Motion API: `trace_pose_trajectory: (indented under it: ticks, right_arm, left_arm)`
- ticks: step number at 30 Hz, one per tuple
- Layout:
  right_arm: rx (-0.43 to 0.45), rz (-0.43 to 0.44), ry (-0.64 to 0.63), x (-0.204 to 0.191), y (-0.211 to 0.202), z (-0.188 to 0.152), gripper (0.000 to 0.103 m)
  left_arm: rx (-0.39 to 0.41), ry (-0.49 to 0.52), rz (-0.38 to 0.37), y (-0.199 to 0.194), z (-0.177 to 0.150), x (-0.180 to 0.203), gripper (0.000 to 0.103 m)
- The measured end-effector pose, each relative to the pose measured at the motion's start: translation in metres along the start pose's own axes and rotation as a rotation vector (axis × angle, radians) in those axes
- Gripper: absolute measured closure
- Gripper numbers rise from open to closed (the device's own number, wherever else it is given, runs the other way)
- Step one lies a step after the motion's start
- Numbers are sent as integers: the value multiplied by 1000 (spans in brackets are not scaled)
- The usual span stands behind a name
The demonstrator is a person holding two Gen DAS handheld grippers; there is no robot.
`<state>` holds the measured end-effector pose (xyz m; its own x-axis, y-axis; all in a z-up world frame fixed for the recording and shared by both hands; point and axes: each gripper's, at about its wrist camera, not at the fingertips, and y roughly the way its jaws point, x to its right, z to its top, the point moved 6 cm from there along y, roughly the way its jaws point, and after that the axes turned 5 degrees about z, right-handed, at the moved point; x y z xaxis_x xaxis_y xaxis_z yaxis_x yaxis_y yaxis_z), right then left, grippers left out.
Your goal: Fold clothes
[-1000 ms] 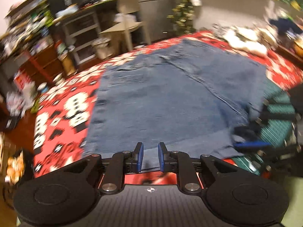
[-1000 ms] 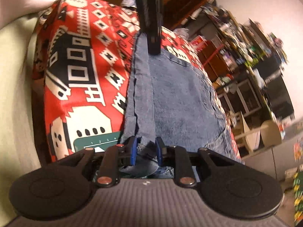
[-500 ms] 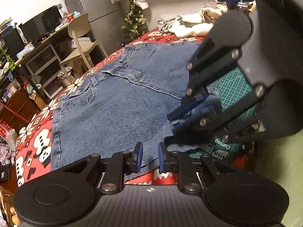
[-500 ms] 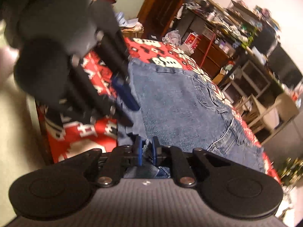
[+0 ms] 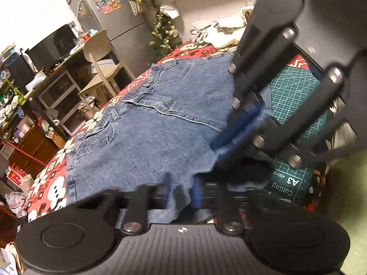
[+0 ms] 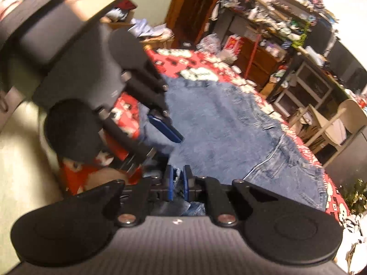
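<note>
Blue jeans lie spread on a red patterned blanket. At the bottom of the left wrist view, my left gripper is shut on the near hem, and denim hangs between its blurred blue fingers. My right gripper reaches in from the right just above it, shut on another part of the hem. In the right wrist view the right gripper pinches a wad of denim, and the jeans stretch away behind it. The left gripper sits close on the left.
A green cutting mat lies under the jeans' right side. A pile of light clothes sits at the far end of the blanket. A pale chair and cluttered shelves stand beyond the table edge.
The right gripper has carried its corner of the hem across toward the left gripper, and the two now sit close together. Denim has bunched and lifted between the left fingers.
</note>
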<state>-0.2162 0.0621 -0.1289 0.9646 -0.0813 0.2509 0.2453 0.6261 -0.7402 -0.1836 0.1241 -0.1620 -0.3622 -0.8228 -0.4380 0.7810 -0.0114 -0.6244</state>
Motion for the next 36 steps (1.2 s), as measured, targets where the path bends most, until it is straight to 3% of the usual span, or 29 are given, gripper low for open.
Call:
trace_pose_trajectory:
  ticks: [4, 6, 8, 10, 12, 13, 18, 20, 26, 30, 32, 36]
  right_arm:
    - [11, -27, -55, -8, 4, 0, 90]
    - [20, -52, -102, -15, 5, 3, 80]
    - [9, -79, -149, -21, 10, 5, 80]
    - [0, -115, -174, -21, 16, 5, 83]
    - [-1, -148, -182, -19, 22, 6, 99]
    - [8, -151, -165, -18, 22, 8, 99]
    - [33, -119, -65, -10, 20, 12, 100]
    - [32, -100, -41, -9, 18, 12, 100]
    - [23, -55, -80, -20, 6, 4, 101]
    - [-3, -37, -98, -25, 16, -2, 100]
    - [-28, -28, -98, -30, 23, -9, 99]
    - [-54, -5, -73, -38, 24, -21, 92]
  left_arm:
    - [13, 16, 5, 0, 0, 0, 100]
    - [18, 11, 2, -2, 0, -3, 100]
    - [27, 12, 2, -5, 3, -4, 100]
    - [34, 34, 3, -9, 4, -2, 100]
    - [34, 62, 8, -11, 5, -1, 100]
    - [28, 62, 13, -10, 4, -2, 100]
    - [-13, 99, 69, 0, -8, -4, 92]
    - [-19, 135, 91, 2, -15, -3, 98]
    - [-2, 195, 54, -13, -21, -7, 100]
    - [-32, 211, 42, -8, -27, -5, 100]
    - [-50, 247, 52, -4, -31, 3, 94]
    - [-60, 249, 66, -4, -35, 5, 93]
